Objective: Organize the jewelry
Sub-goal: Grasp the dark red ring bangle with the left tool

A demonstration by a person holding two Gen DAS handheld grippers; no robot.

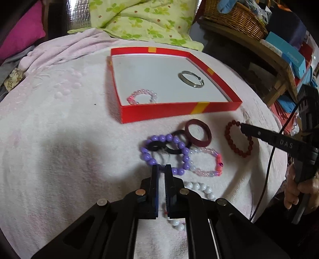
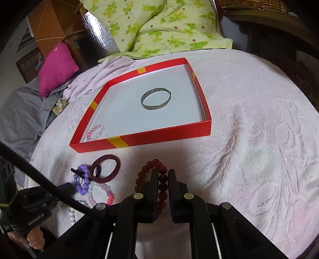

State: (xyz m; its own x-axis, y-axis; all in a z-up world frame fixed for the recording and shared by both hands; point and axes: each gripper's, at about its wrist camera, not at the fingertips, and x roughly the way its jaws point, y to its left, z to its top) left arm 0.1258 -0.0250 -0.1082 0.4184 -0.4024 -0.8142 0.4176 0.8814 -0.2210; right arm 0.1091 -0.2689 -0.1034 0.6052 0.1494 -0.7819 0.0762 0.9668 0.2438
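A red shallow box (image 1: pixel 179 111) (image 2: pixel 159 135) lies on the pale pink towel. It holds a silver bangle (image 1: pixel 181 77) (image 2: pixel 144 101) and a pink bead bracelet (image 1: pixel 131 98) (image 2: pixel 95 128). In front of it lie a maroon bangle (image 1: pixel 207 135) (image 2: pixel 117 165), black rings (image 1: pixel 153 146), a purple bead bracelet (image 1: pixel 186 157) (image 2: pixel 85 181), a pink-and-clear bracelet (image 1: pixel 218 161) and white beads (image 1: pixel 197 186). My left gripper (image 1: pixel 161 167) (image 2: pixel 66 188) is shut on the purple bracelet's near arc, which its fingers hide. My right gripper (image 2: pixel 163 172) (image 1: pixel 242 126) is shut on the dark red bead bracelet (image 2: pixel 147 168) (image 1: pixel 228 137).
A green flowered quilt (image 2: pixel 169 29) and a magenta cushion (image 2: pixel 57 67) lie behind the box. A wicker basket (image 1: pixel 235 18) and boxes crowd a shelf at the right. A hand (image 1: pixel 299 191) holds the right gripper's handle, and a black cable (image 2: pixel 39 175) crosses the right wrist view.
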